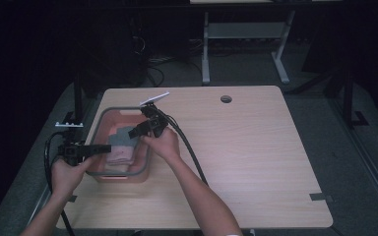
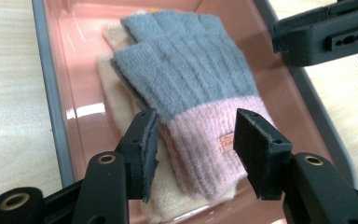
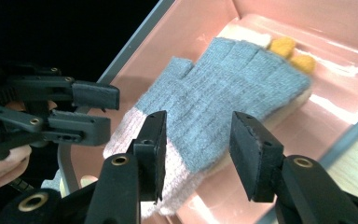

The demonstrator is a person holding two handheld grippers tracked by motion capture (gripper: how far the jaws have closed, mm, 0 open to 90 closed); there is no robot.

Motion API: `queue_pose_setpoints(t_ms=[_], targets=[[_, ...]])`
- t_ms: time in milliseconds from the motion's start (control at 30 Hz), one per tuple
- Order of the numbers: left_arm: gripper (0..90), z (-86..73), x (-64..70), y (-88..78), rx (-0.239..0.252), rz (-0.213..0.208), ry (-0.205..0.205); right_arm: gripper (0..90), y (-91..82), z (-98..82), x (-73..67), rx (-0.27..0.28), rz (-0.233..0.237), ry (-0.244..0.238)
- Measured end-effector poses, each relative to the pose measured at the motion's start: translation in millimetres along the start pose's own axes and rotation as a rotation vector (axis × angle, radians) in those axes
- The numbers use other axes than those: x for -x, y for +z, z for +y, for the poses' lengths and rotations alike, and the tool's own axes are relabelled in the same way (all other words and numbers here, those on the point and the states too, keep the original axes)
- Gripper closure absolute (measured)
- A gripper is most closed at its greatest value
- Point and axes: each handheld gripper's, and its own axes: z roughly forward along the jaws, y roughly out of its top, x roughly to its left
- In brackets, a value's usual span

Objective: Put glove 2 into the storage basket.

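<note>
the left claw (image 1: 103, 148) is hovering released over the pink bin's (image 1: 121, 178) left rim, near the table's (image 1: 256, 162) left edge. the grey glove (image 2: 186, 70) is lying inside on a cream glove (image 2: 116, 98). the right claw (image 1: 134, 132) is hanging released above it.

- The cream glove (image 2: 121, 100) lies mostly hidden under the grey glove (image 2: 186, 70) in the pink bin (image 2: 56, 116); its orange fingertips (image 3: 291, 53) peek past the grey glove's far end.
- The label (image 2: 225, 142) on the grey glove's pink cuff is too small to read.
- From the high view, both gloves blur together inside the pink bin.
</note>
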Motion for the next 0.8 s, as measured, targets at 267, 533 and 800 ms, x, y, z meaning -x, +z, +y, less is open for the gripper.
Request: queue_pose_setpoints(t_ms=[267,533,800], targets=[[48.8,3.6,6.6,-7.4,0.048,-0.029,0.004,52.8,-19.5,-2.6,4.8,0.030,0.021,0.014],[47.0,10.1,20.0,-10.2,0.086,-0.075,0.035,51.2,-39.1,-6.3,8.5,0.066,0.040,0.011],[44.5,14.9,36.3,-3.6,0.083,-0.109,0.068,49.3,-58.9,-12.5,16.1,0.098,0.038,0.015]])
